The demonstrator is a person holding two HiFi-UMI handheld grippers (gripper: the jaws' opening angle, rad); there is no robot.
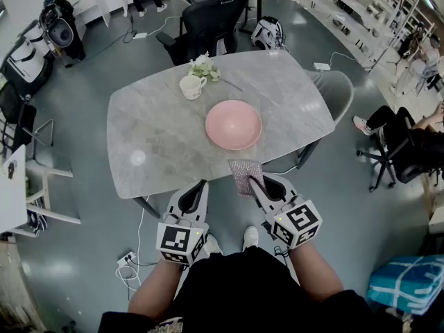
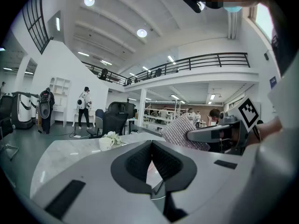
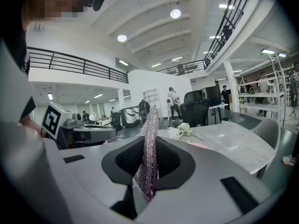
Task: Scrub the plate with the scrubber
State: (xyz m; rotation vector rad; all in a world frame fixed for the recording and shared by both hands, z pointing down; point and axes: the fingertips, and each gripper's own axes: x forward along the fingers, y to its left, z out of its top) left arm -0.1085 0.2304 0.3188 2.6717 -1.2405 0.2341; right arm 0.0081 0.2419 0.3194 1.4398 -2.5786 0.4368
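In the head view, the pink plate [image 1: 234, 124] is lying on the table [image 1: 152, 144], and the scrubber [image 1: 245, 174] is hanging at 6 o'clock from it, over the table edge. In the left gripper view, the left gripper [image 2: 152, 160] is showing its jaws pressed together, nothing between them. In the right gripper view, the right gripper [image 3: 150, 164] is pinching the scrubber upright.
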